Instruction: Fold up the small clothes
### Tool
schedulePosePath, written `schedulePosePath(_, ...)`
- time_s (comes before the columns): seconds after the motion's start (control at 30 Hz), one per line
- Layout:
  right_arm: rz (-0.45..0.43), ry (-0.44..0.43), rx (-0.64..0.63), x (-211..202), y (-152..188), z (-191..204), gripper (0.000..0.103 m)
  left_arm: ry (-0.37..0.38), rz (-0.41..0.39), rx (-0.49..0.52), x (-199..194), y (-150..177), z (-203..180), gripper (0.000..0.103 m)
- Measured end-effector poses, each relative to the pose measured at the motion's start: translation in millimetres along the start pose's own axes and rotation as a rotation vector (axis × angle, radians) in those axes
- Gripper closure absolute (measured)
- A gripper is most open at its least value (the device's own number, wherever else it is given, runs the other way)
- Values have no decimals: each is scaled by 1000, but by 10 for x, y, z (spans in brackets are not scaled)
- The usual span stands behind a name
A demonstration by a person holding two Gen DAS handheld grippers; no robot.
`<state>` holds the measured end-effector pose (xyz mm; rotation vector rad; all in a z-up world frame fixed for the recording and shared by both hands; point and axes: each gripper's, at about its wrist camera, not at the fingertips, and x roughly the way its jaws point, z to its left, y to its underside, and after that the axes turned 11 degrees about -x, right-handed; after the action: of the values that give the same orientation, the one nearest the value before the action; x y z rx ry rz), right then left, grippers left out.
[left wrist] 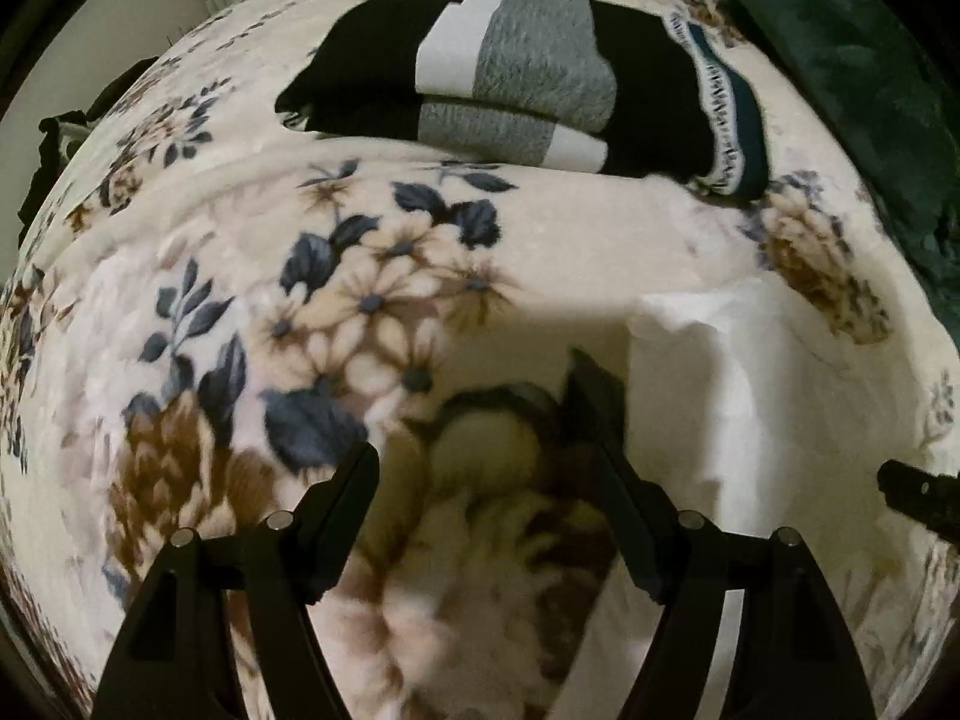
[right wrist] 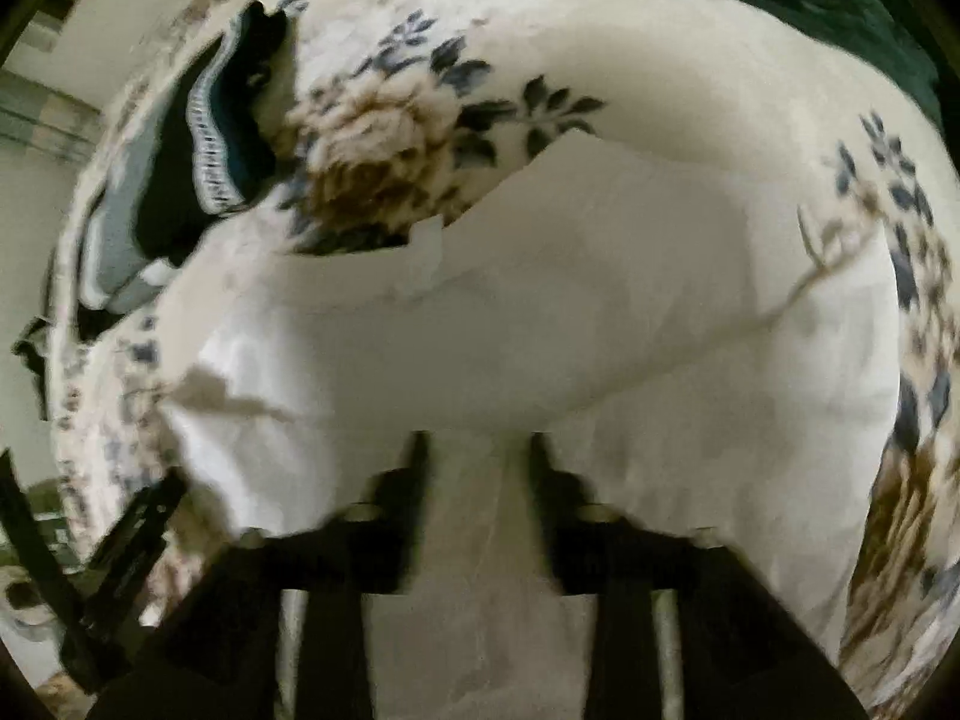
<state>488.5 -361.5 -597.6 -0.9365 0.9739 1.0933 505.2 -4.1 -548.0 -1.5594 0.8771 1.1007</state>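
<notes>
Working a bed-top folding job, I have the right gripper [right wrist: 477, 438] low over a white garment [right wrist: 540, 324], its fingers [right wrist: 420, 450] set at a middling gap with the cloth running between and under them; the blur keeps me from telling whether they pinch the fabric or only hover at its near edge. The left gripper [left wrist: 474, 414] sits just beside the garment's left edge, fingers spread wide over bare blanket and holding nothing. The white piece lies spread on the floral blanket [left wrist: 210, 276], mostly flat with a rumpled near-left corner and an uneven far edge, so I judge it unfolded or at most part-folded. Farther off, well apart from the garment toward the far side of the bed, a folded stack [left wrist: 516, 84] of dark, grey and white pieces rests with a teal item trimmed in white at its right end; that pile reads to me as the finished share of the work. A dark green cover [left wrist: 852, 60] lies beyond at the far right. Left to do, in my judgement: fold this white piece and set it with the stack
</notes>
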Motion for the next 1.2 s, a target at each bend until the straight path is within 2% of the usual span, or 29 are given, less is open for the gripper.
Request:
schedulePosePath(0.1,50,-44,-70,96,299,185,58,13,1,28,-58,92,-76,32)
schedulePosePath(0.17,118,-11,-126,251,559,282,58,-2,14,61,9,149,-159,32)
schedulePosePath(0.23,203,60,-152,381,885,237,58,-18,23,77,53,163,-193,32)
schedulePosePath(0.27,212,56,-147,374,974,205,58,-18,21,77,37,155,-194,32)
schedulePosePath(0.37,160,56,-99,36,1204,9,58,-6,3,81,-124,223,-167,32)
schedulePosePath(0.43,83,63,-17,-302,1286,-234,58,-9,-10,89,-232,309,-154,32)
schedulePosePath(0.57,-38,91,182,-689,1226,-721,58,-17,7,86,-372,575,-116,32)
schedulePosePath(0.63,-66,101,215,-727,1152,-834,58,-22,30,77,-382,691,-117,32)
schedulePosePath(0.8,-78,77,134,-566,911,-594,58,-14,79,78,-369,903,-211,32)
schedulePosePath(1.0,-102,187,127,-153,748,-266,58,-41,81,87,-367,1015,-249,32)
schedulePosePath(1.07,-57,236,155,8,807,-330,81,-47,89,79,-354,1023,-230,32)
schedulePosePath(1.1,-47,234,180,46,854,-351,99,-49,88,76,-357,1020,-214,32)
schedulePosePath(1.2,-86,263,169,-11,977,-279,100,-52,78,63,-382,996,-181,32)
